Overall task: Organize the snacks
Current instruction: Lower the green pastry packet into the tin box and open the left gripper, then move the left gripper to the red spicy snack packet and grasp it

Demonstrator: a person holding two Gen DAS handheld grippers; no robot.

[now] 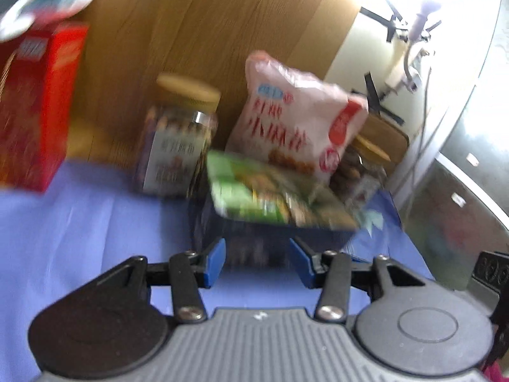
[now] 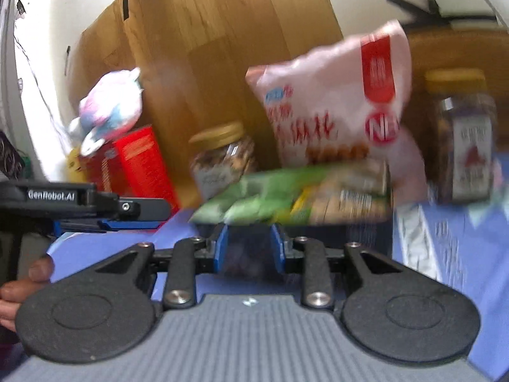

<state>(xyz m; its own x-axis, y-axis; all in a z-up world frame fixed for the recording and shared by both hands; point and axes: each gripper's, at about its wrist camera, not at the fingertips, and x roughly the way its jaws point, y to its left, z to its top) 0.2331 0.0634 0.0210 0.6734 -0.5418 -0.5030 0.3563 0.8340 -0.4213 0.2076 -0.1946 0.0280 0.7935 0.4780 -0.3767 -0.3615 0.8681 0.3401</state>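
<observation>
fingers (image 1: 216, 262) apart, empty | dark box (image 1: 273, 235) just ahead, green packet (image 1: 267, 191) atop

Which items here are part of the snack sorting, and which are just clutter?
Job:
- red box
- jar
- second jar
- pink bag
- green pack on the dark box

Just lying about:
- plush toy
- wooden board
- blue cloth
</observation>
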